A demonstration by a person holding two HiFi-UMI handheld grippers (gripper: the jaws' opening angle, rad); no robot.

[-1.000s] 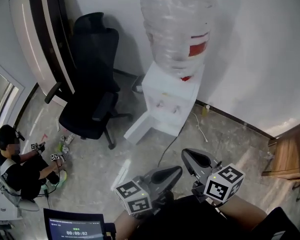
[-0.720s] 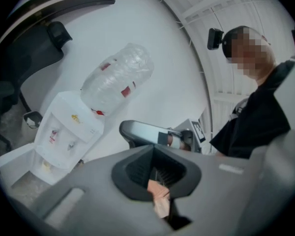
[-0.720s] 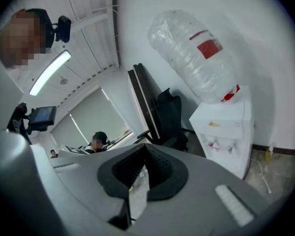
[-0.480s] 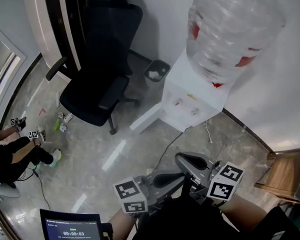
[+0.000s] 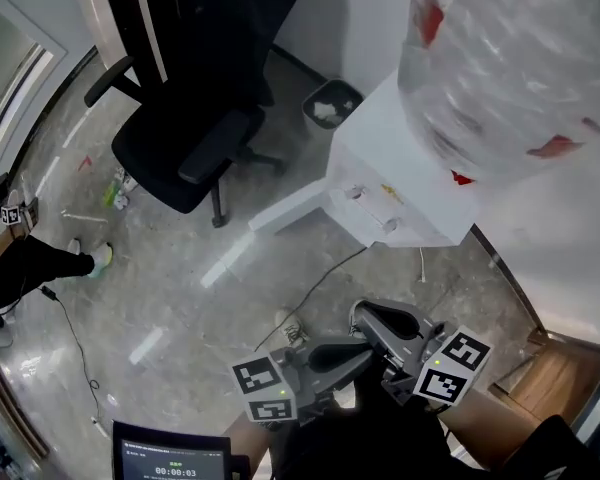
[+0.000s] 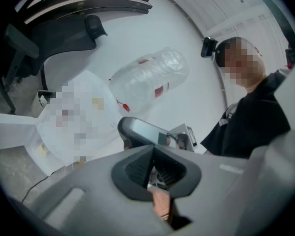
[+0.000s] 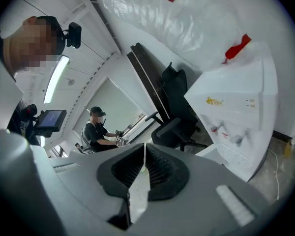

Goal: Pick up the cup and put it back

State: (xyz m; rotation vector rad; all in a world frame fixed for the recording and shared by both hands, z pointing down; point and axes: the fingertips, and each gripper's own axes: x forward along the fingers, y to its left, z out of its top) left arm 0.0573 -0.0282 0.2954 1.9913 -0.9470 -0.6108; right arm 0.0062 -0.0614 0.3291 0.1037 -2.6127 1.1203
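Office room.
- Black swivel office chair (image 5: 195,118) with armrests, well ahead and to the left of the left hand-held gripper (image 5: 352,351).
- White floor-standing water dispenser (image 5: 390,183) topped by a large clear bottle (image 5: 510,58), ahead and to the right, against a white wall (image 5: 360,18).
- Small waste bin (image 5: 330,103) between chair and dispenser.
- Polished grey tile floor (image 5: 170,278).
- Screen showing a timer (image 5: 175,458), near, behind and to the left.
- Seated person (image 7: 96,129) far across the room, seen in the right gripper view.
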